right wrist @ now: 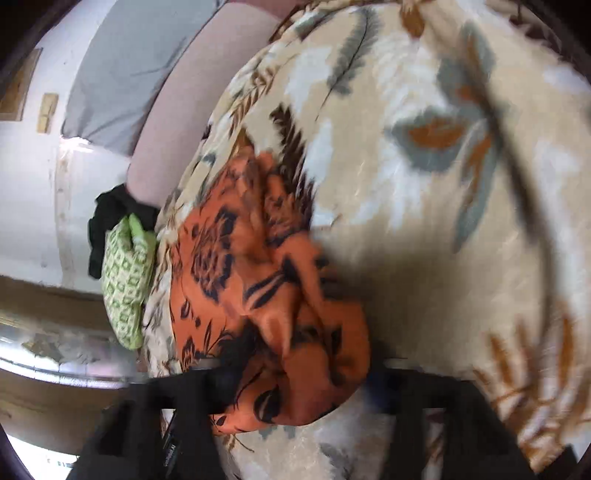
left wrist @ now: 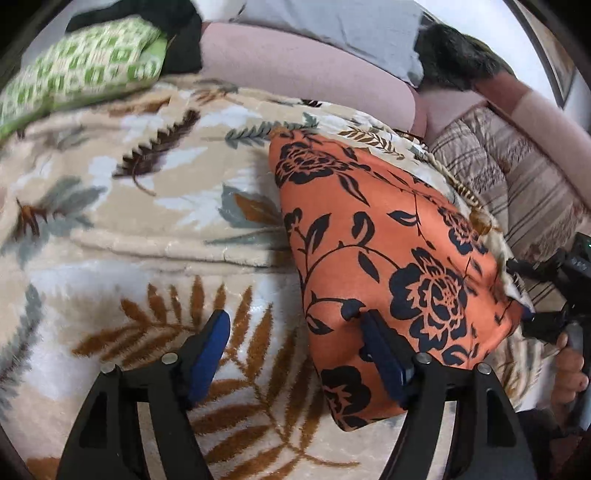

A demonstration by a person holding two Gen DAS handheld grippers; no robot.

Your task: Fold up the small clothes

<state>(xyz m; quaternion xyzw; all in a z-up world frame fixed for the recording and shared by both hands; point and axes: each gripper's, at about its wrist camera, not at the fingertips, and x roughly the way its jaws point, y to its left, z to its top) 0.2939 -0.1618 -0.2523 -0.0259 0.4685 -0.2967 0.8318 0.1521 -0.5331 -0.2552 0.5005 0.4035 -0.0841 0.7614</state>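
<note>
An orange garment with black flowers (left wrist: 388,251) lies folded into a rough triangle on the leaf-patterned blanket (left wrist: 129,206). My left gripper (left wrist: 297,347) is open just above the blanket. Its right blue pad sits over the garment's near left edge and its left pad is over bare blanket. In the blurred right wrist view the same garment (right wrist: 266,295) lies bunched between the wide-set jaws of my right gripper (right wrist: 303,373), which looks open. A hand (left wrist: 570,373) holds that gripper's black body at the garment's right corner.
A green patterned cloth (left wrist: 81,70) (right wrist: 125,280) and a black cloth (left wrist: 181,48) (right wrist: 107,218) lie at the blanket's far edge. A pink bolster (left wrist: 295,70) and a grey pillow (left wrist: 332,22) lie behind. A striped quilt (left wrist: 517,192) is on the right.
</note>
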